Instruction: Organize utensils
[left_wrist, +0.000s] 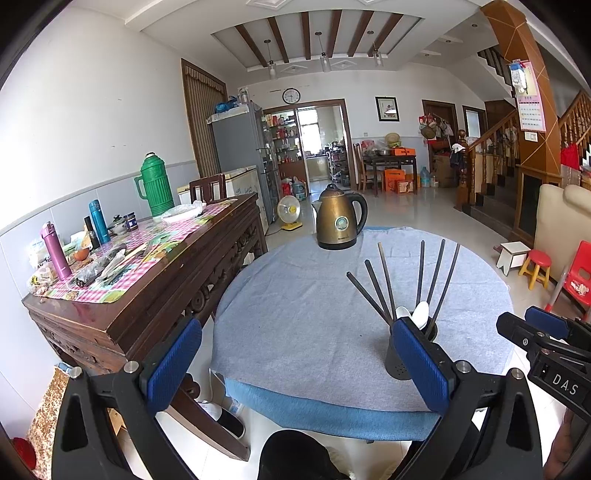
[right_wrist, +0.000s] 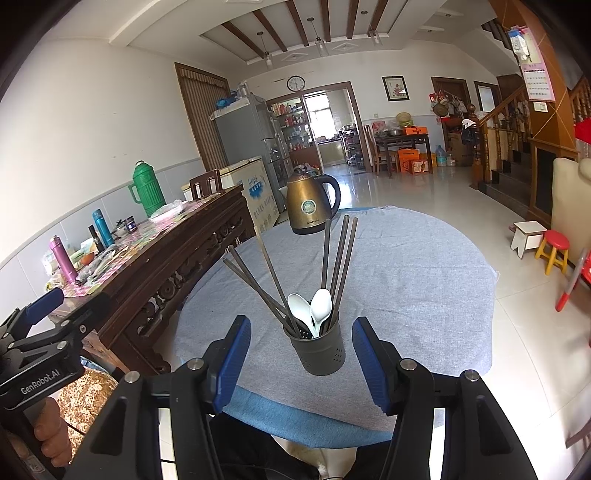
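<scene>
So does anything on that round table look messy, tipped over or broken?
Nothing stands out. The dark cup stands upright on the grey cloth, with the chopsticks and two white spoons inside it. The chopsticks fan out loosely, but none has fallen. The kettle behind stands upright too. Both tongs are open and empty.

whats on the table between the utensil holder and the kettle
Nothing: only bare grey-blue tablecloth lies between the dark perforated utensil holder and the bronze electric kettle, clearest in the right wrist view.
</scene>
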